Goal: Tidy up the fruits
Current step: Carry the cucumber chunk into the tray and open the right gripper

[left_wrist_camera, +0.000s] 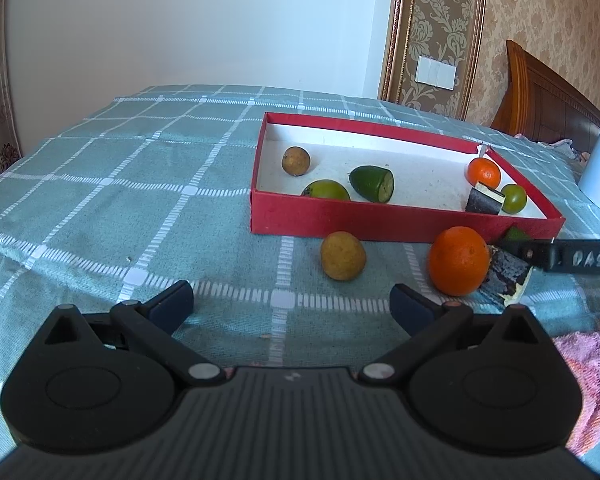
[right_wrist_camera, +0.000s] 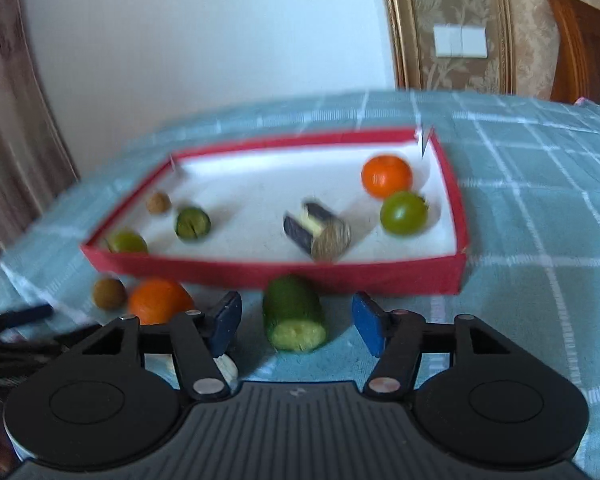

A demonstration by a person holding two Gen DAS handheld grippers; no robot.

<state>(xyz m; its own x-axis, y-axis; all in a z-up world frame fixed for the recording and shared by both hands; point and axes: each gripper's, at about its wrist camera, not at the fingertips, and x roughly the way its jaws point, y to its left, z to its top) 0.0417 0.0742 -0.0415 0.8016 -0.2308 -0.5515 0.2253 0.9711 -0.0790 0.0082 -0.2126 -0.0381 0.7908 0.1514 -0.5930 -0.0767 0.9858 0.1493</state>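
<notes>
Green cucumber piece (right_wrist_camera: 295, 317) lies between the right hand-held gripper (right_wrist_camera: 297, 322)'s parted, empty jaws, which should close squarely before lifting it into the red box (right_wrist_camera: 260, 272).

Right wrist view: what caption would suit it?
Open right gripper straddles a cucumber piece lying before the red box of fruit.

You see a red box (left_wrist_camera: 380, 222) with a white inside, holding orange, green and tan fruit. An orange fruit (left_wrist_camera: 458, 261) and a tan one (left_wrist_camera: 343, 256) lie outside on the teal cloth (left_wrist_camera: 120, 208) with white checks.
</notes>
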